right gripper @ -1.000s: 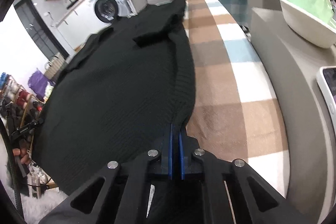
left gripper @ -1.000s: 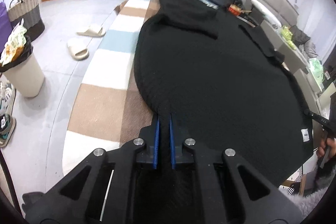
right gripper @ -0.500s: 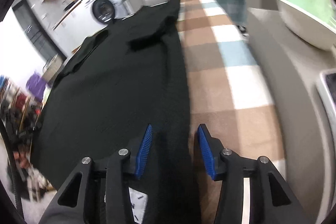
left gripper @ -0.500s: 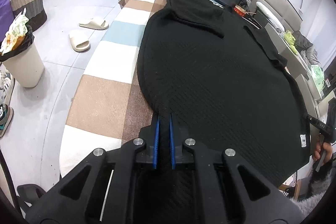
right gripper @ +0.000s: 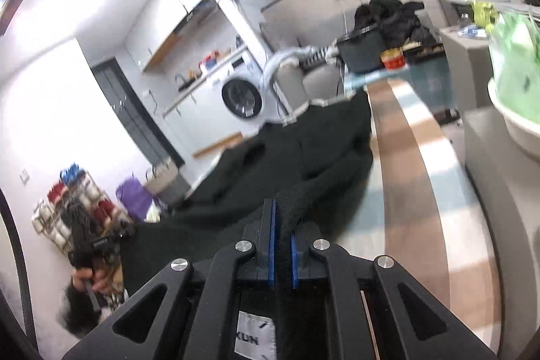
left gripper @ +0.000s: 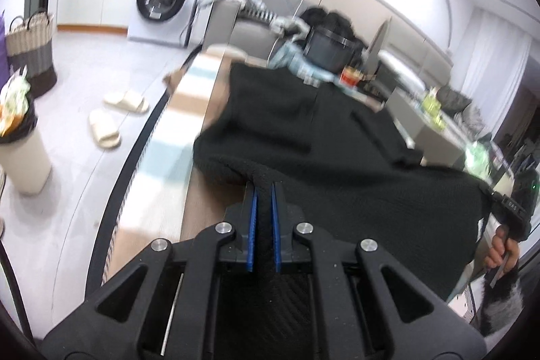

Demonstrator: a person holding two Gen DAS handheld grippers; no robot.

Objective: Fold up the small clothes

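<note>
Here, black garment [left gripper: 337, 157] between both jaws' pads

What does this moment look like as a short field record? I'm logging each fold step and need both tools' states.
garment: black knit sweater, near edge raised off the striped cloth
left tool: shut on the sweater's edge
right tool: shut on the sweater's edge
far part of sweater: lying on the striped cloth
background: washing machine, slippers

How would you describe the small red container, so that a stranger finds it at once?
Follow the long striped cloth to its far end. There, beside the dark grey bin, stands the small red container: the only bright red thing there.
</note>
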